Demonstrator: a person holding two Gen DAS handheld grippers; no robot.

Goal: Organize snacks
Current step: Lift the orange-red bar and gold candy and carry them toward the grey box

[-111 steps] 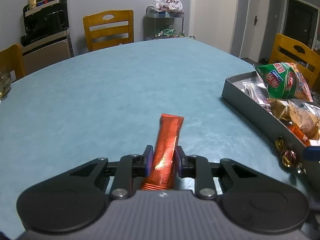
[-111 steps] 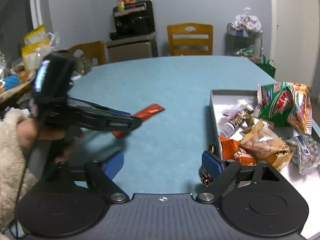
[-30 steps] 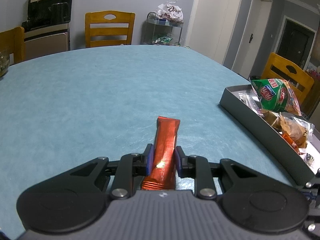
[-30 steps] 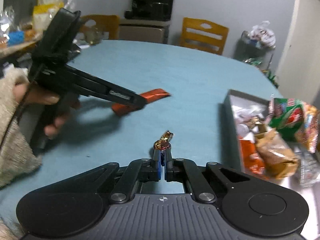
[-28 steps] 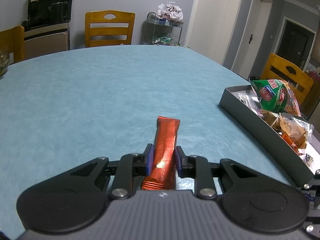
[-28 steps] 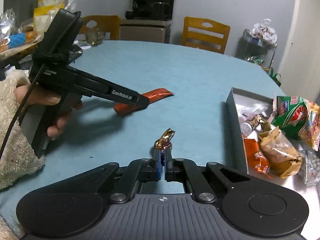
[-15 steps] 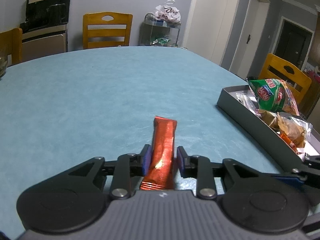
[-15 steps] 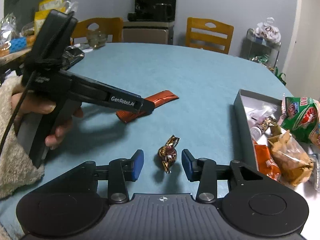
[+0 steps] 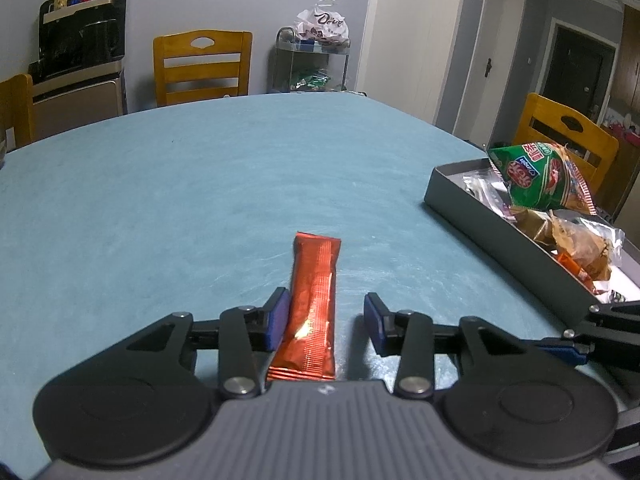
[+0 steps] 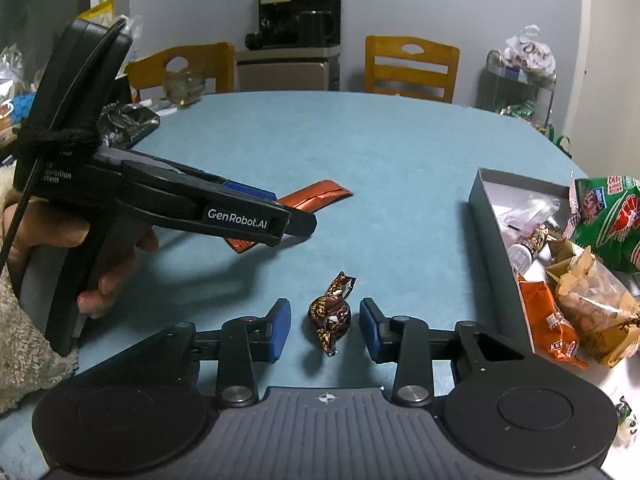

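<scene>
Both pairs of tongs have let go since the earlier frames: the left tongs (image 9: 325, 324), which were pinched on the red stick packet (image 9: 313, 312), have just been opening, and the right tongs (image 10: 325, 330), which were clamped on the wrapped candy (image 10: 331, 314), sprang apart and have since narrowed a little. Each now stands partly open around its snack. The packet lies flat on the worktop (image 9: 180, 200) between the left pads, brushing or nearly brushing the left-hand pad and clear of the other. The candy rests on the worktop between the right pads, touching neither.

Both snacks sit toward the near edge of the worktop, well short of the grey box (image 9: 500, 240) at its right edge, where a green bag (image 9: 536, 184) and other packets are heaped.

Judging by its look, the packet is light, thin and floppy, with glossy foil that could slide under smooth pads. Taking it across its narrow width near the middle, rather than at the crimped end, should keep it from drooping or swinging. The candy is small, light and firm at its core, with crinkly twisted ends that would crush or pull loose; its round middle is the sounder place to pinch, and gently. A hand (image 10: 48, 240) in a fleecy sleeve (image 10: 24, 344) holds the left tool.
</scene>
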